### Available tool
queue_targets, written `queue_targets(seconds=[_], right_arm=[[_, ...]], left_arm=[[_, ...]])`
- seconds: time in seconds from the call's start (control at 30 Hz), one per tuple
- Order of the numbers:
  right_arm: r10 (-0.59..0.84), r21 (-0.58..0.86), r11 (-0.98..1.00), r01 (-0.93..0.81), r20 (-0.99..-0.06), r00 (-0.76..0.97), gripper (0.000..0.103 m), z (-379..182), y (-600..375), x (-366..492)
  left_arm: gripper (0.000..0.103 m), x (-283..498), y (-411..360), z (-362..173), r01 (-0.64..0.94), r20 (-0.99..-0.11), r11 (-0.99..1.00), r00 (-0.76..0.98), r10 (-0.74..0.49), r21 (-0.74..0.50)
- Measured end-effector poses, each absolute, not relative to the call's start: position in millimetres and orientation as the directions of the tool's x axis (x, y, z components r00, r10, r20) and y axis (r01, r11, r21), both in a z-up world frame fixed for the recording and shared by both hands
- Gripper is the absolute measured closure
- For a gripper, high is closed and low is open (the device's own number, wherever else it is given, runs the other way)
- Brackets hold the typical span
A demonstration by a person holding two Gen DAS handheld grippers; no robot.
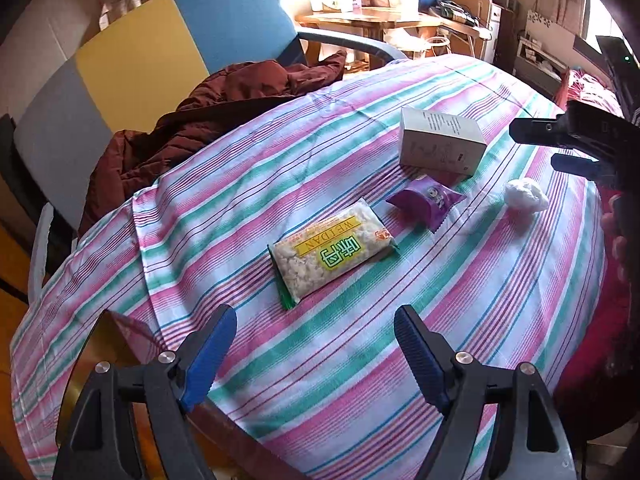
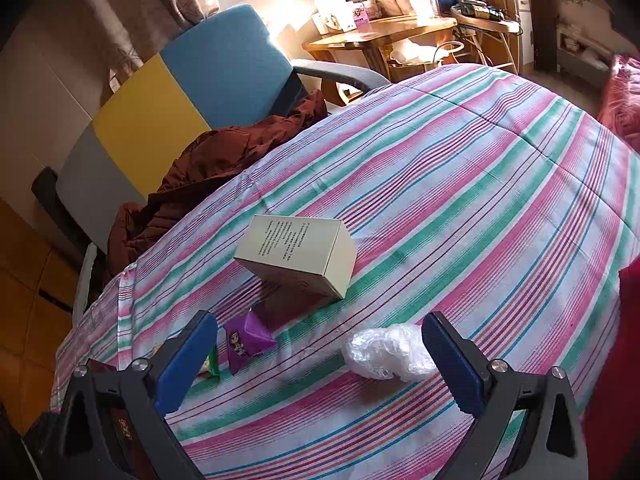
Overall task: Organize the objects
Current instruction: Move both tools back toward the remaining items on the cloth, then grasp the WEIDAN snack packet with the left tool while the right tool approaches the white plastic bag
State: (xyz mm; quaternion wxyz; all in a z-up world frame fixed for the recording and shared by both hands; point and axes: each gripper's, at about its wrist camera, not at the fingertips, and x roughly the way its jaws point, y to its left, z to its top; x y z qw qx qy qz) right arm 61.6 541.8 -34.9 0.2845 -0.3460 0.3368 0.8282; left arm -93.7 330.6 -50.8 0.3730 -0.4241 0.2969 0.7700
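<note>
Striped cloth (image 1: 360, 380) in pink, green and white covers the work surface and carries four loose items. Nearest the left gripper (image 1: 316, 344) lies a clear rectangular snack packet with a yellow and green label (image 1: 332, 254), flat on the cloth and just ahead of the blue ribbed pads. The left jaws stand wide apart with nothing between them (no contact with the packet).

Beyond the packet, to its right, lies a small purple foil sachet (image 1: 426, 200). A cream cardboard box with printed text (image 1: 442, 144) stands just behind the sachet, tilted on one edge in the right wrist view (image 2: 300, 256). A crumpled ball of clear white plastic wrap (image 1: 526, 195) rests on the cloth to the right of the sachet, apart from it.

The right gripper (image 2: 320, 354) hovers over the cloth with its jaws spread wide and empty. The plastic wrap (image 2: 386, 354) lies between its pads, close to the right-hand pad; whether it touches cannot be told. The purple sachet (image 2: 246, 340) sits just beside the left-hand pad.

A dark red padded jacket (image 1: 208, 120) lies on a chair with blue, yellow and grey panels (image 1: 160, 52) beyond the cloth edge.
</note>
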Motion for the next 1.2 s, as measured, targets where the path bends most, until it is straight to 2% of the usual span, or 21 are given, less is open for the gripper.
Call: queue_targets(seconds=[0.37,0.73,0.83,0.9,0.97,1.0,1.07,1.2], right_arm=[[0.172,0.399,-0.619,-0.677,-0.772,-0.612,0.0,-41,542,57],[0.156,0.418,-0.605,-0.678,-0.772,-0.616,0.0,-43,546,56],[0.16,0.414,-0.603,-0.682,-0.774,-0.612,0.0,-43,546,56],[0.165,0.413,-0.598,-0.687,-0.775,-0.61,0.0,-43,548,56],[0.173,0.411,-0.59,-0.695,-0.776,-0.606,0.0,-44,549,57],[0.179,0.41,-0.585,-0.7,-0.777,-0.604,0.0,-44,551,58],[0.199,0.416,-0.565,-0.713,-0.769,-0.607,0.0,-42,555,62],[0.247,0.45,-0.493,-0.744,-0.748,-0.616,0.0,-40,568,77]], left_arm=[[0.02,-129,379,-93,-0.894,-0.929,-0.421,-0.277,0.247,0.154],[0.02,-141,406,-112,-0.928,-0.936,-0.333,-0.255,0.243,0.166],[0.02,-149,407,-115,-0.926,-0.94,-0.358,-0.22,0.26,0.118],[0.024,-153,405,-116,-0.921,-0.946,-0.383,-0.183,0.269,0.07],[0.036,-156,399,-115,-0.907,-0.942,-0.419,-0.164,0.294,0.027],[0.039,-155,397,-114,-0.902,-0.94,-0.43,-0.172,0.293,0.031],[0.05,-151,393,-112,-0.883,-0.94,-0.468,-0.181,0.29,0.026],[0.053,-137,388,-110,-0.861,-0.94,-0.507,-0.202,0.274,0.037]])
